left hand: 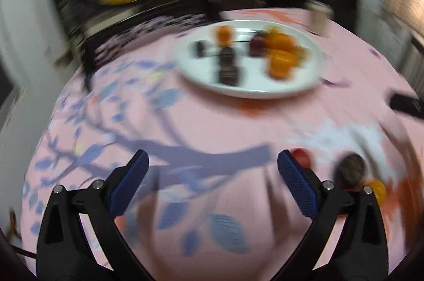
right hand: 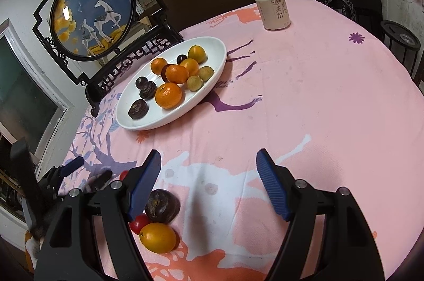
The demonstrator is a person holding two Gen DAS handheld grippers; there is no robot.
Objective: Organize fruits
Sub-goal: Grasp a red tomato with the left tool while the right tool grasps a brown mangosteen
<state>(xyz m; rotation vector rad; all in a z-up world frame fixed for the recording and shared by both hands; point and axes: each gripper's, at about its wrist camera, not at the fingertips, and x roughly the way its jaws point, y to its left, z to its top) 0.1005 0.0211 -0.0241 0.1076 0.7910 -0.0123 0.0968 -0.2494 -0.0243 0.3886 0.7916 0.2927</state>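
Note:
A white oval plate [right hand: 212,48] holds several oranges, dark passion fruits and small yellow-green fruits; it shows blurred in the left wrist view [left hand: 265,90]. Loose on the pink cloth lie a dark passion fruit [right hand: 161,205], a yellow kumquat [right hand: 158,237] and a red cherry tomato [right hand: 139,224], just left of my right gripper [right hand: 209,175], which is open and empty. My left gripper [left hand: 213,164] is open and empty; the red tomato [left hand: 302,157], the dark fruit [left hand: 349,171] and the kumquat [left hand: 377,189] lie to its right. The left gripper also shows at the left edge of the right wrist view [right hand: 71,167].
A pink drink can [right hand: 273,8] stands at the far side of the table. A framed round deer screen [right hand: 92,13] stands behind the plate at the table's left edge. A black object [left hand: 405,103] lies at the right in the left wrist view.

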